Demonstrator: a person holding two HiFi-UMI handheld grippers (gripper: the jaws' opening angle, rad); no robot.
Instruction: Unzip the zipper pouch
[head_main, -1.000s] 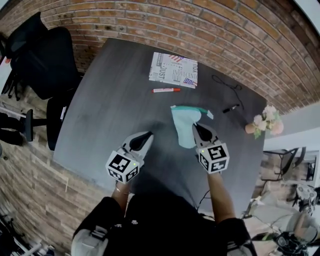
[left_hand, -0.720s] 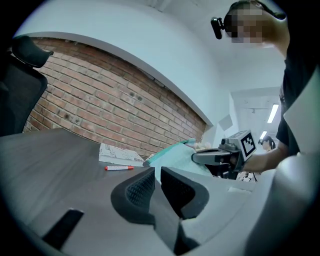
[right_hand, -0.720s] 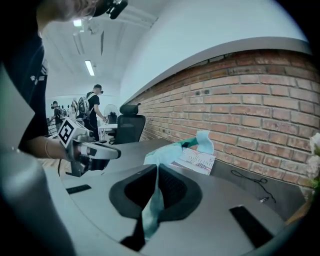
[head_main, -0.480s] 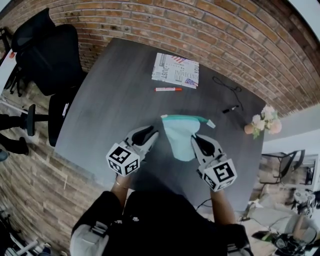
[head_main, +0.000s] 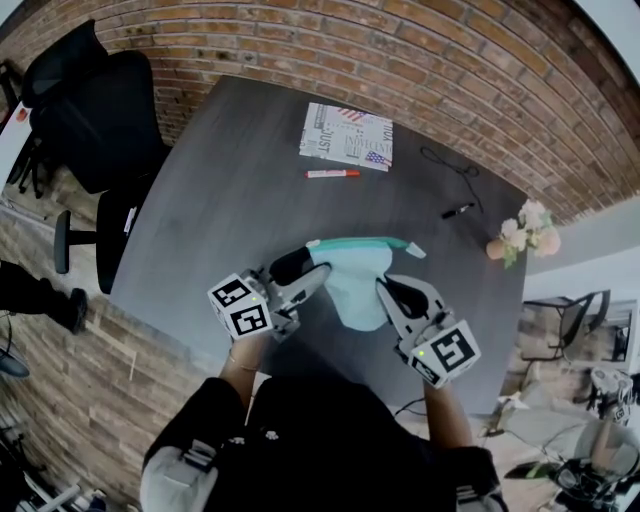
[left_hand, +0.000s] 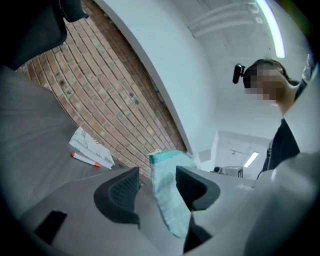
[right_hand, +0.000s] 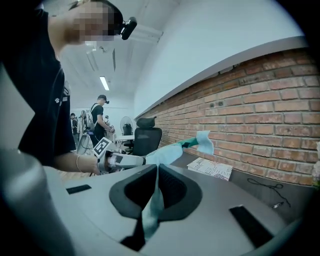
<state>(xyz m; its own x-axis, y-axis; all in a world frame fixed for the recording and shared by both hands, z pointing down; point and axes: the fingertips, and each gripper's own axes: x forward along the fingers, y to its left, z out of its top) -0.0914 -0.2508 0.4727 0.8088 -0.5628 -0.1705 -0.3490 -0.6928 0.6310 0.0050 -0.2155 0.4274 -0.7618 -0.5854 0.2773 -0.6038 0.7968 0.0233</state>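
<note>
A pale teal fabric zipper pouch (head_main: 355, 275) hangs above the near edge of a dark grey tabletop (head_main: 230, 190), between two hand-held tools. The right tool (head_main: 385, 290) is clenched on the pouch's lower edge. The left tool (head_main: 315, 280) has just been opening its jaws, and the pouch's left end lies loosely between them. Farther off lie a flag-patterned printed paper (head_main: 347, 137), its lettering too small to read, and a red marker (head_main: 332, 173).

Dark grey surface (head_main: 230, 200) here: a printed paper (head_main: 347, 137) lies near the far edge, a red marker (head_main: 332, 173) just in front. Toward the right edge sit a black cable (head_main: 450, 165), black pen (head_main: 458, 210) and pale flowers (head_main: 517, 238).
</note>
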